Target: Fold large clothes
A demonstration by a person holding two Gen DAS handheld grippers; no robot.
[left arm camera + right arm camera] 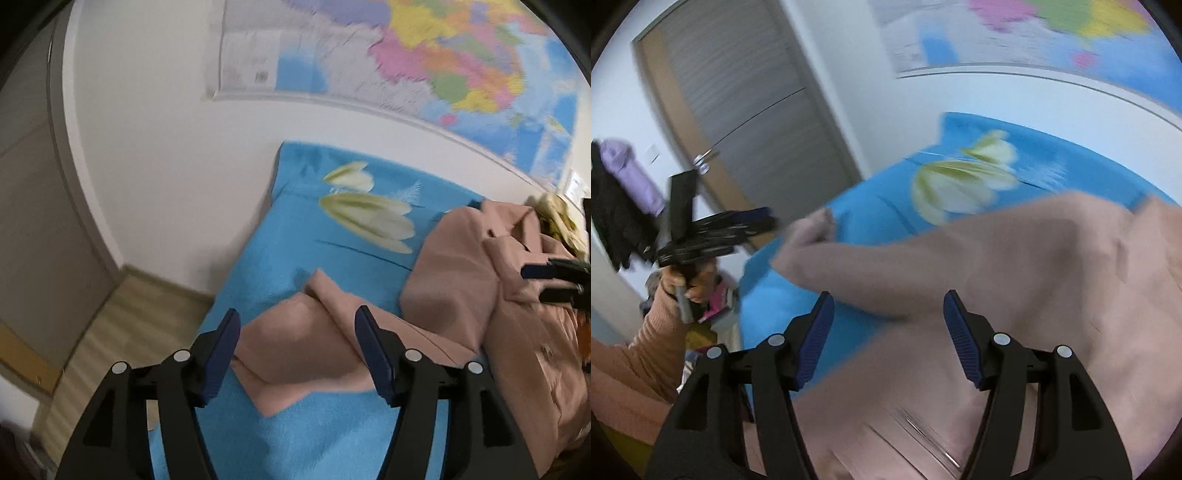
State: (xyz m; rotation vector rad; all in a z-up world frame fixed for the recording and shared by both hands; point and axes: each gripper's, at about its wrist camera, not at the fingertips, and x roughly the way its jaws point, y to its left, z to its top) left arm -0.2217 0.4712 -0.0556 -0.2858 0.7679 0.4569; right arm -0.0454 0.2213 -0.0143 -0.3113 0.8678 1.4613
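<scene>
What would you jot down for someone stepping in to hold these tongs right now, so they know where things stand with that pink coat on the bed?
Left tongs: open, holding nothing, above a sleeve end lying flat on the blue bedspread.
Right tongs: open, holding nothing, over the body of the pink coat.
Coat: spread loosely on the bed, one sleeve stretched toward the bed's edge, the body bunched and creased beside it.
Done: some of the coat looks turned over on itself, but there is no neat fold.
Left: probably bring the sleeve in over the body, then fold the body into a tidy stack.
</scene>
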